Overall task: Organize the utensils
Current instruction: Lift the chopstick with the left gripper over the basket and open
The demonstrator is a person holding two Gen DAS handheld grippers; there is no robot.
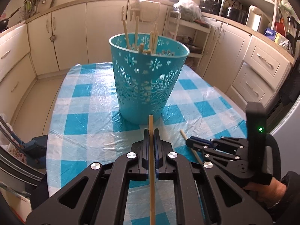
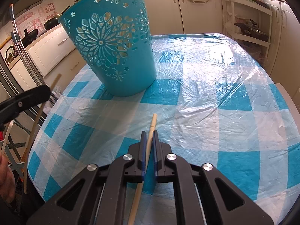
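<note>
A turquoise cut-out basket [image 1: 148, 78] stands on the checked table with several wooden chopsticks upright inside it. My left gripper [image 1: 151, 130] is shut on a wooden chopstick [image 1: 151, 161], held above the table just short of the basket's base. My right gripper [image 2: 149, 132] is shut on a paler chopstick [image 2: 150, 142], low over the cloth, with the basket [image 2: 112, 45] ahead to its left. In the left wrist view the right gripper [image 1: 189, 141] shows at lower right with its chopstick tip [image 1: 182, 134]. In the right wrist view the left gripper [image 2: 45, 91] and its chopstick [image 2: 40, 112] sit at the left edge.
A blue-and-white checked plastic cloth [image 2: 206, 93] covers the round table. Cream kitchen cabinets [image 1: 71, 37] and a cluttered counter [image 1: 262, 24] ring the room. A white shelf rack [image 2: 247, 18] stands behind the table. A hand [image 1: 270, 193] holds the right gripper.
</note>
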